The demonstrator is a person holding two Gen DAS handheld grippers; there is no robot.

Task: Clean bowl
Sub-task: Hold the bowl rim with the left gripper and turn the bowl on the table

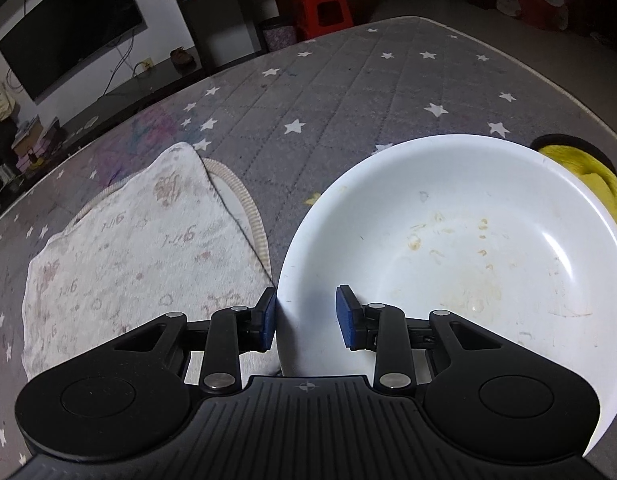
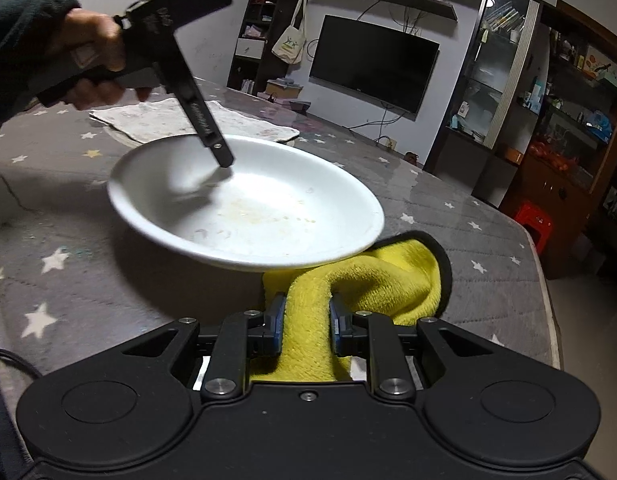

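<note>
Wiping has not begun, by the look of it — the wide, shallow white ceramic bowl (image 1: 460,248) carries dried yellowish food smears and crumbs across its floor, so the whole clean is left. It sits on the grey quilted star-printed table cover (image 1: 328,92), right of a pale patterned cloth (image 1: 128,248) on a round mat. The left gripper (image 1: 306,318) straddles the bowl's near-left rim, one blue pad outside and one inside; whether they pinch it I cannot tell. The right gripper (image 2: 306,328) is clamped on a fluffy yellow microfibre cloth (image 2: 372,276) (partly tucked under the bowl's near rim) — not yet inside the bowl.
</note>
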